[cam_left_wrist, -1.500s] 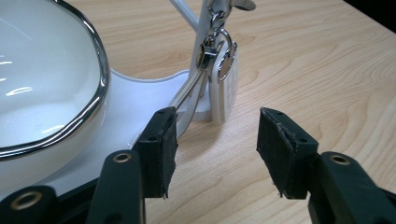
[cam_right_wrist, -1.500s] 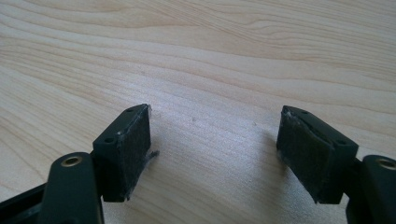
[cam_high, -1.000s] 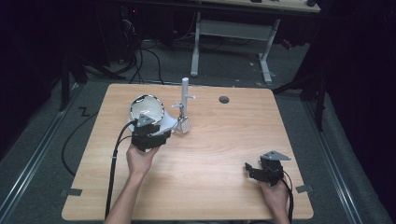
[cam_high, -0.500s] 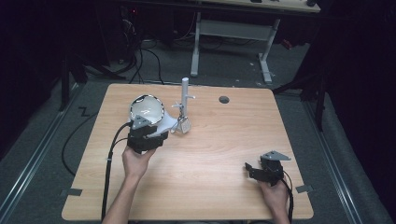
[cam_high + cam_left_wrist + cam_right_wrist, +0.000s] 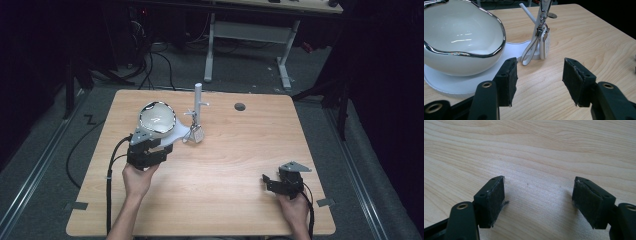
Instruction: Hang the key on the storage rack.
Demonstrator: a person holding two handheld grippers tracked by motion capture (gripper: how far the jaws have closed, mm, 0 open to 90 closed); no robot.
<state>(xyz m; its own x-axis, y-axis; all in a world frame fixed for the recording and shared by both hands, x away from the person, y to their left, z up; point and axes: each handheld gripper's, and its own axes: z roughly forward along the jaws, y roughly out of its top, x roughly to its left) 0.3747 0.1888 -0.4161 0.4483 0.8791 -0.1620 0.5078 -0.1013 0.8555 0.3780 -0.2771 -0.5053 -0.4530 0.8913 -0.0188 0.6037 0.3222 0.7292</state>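
Left hand-held gripper (image 5: 150,150) sits at the near edge of the white stand base (image 5: 176,134), jaws partway apart w/ nothing between the pads; in left gripper view (image 5: 537,82) only bare wood lies between them. It points away from the person, toward the back of the counter (image 5: 240,165).

White bowl w/ silver rim (image 5: 156,118) rests on the base's round part, mouth tipped up, just beyond the gripper's left jaw.

White post (image 5: 198,105) stands upright on the base's narrow end, long axis vertical, right of the bowl. A key tag on a clip and strap (image 5: 543,42) hangs from the post's side peg, hanging straight down, lower end touching the base.

Right hand-held gripper (image 5: 272,182) rests low at near-right of the counter, well apart from the stand, jaws wide, empty, pointing left.
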